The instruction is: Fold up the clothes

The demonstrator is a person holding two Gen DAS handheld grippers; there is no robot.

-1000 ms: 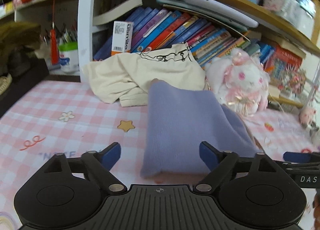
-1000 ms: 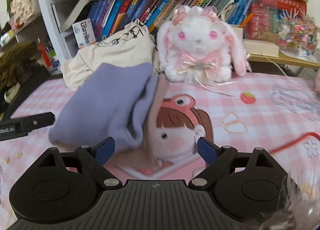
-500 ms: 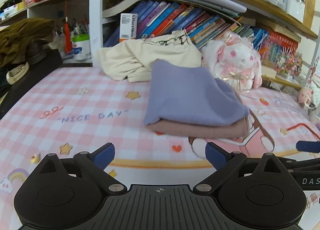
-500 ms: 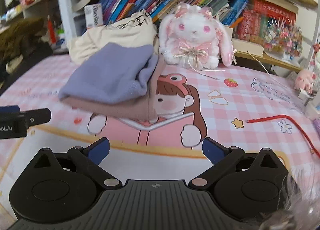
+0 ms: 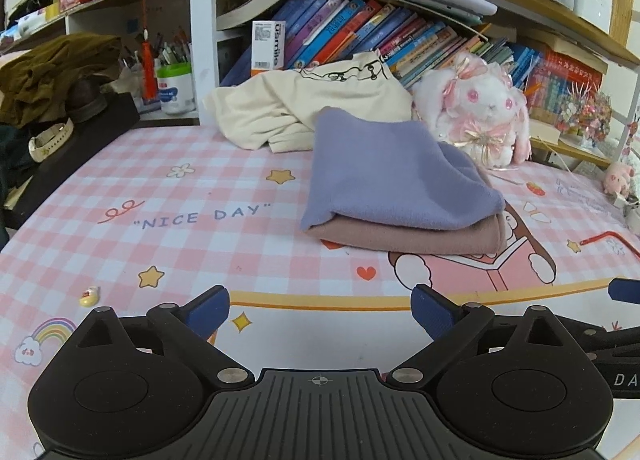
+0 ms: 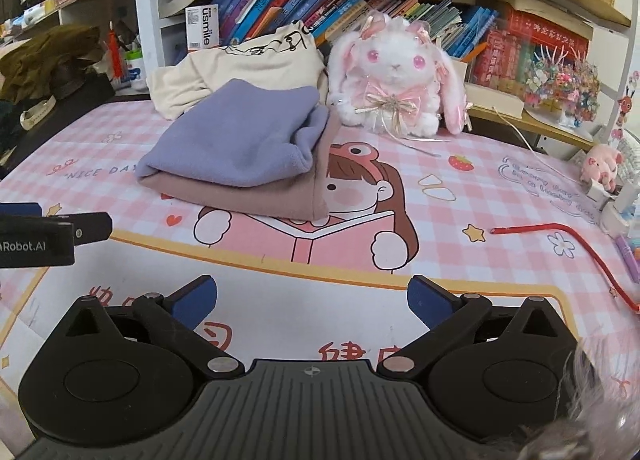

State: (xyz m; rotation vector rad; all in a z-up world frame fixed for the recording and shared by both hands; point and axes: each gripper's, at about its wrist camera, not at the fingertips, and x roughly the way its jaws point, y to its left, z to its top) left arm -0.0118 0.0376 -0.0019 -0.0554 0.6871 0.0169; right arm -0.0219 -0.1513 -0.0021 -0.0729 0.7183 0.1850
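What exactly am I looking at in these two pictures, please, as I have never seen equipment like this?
There is no robot here: a person holds a two-finger claw in each hand, and a wide-angle camera on each looks forward along its fingers. One picture comes from the left claw, the other from the right claw. The left stands open; the right's jaws are opening; both are empty. On the pink checked mat lies a folded purple garment stacked on a folded dusty-pink garment. Behind them sits a crumpled cream garment, not yet folded, beside a white plush rabbit, in front of a bookshelf.
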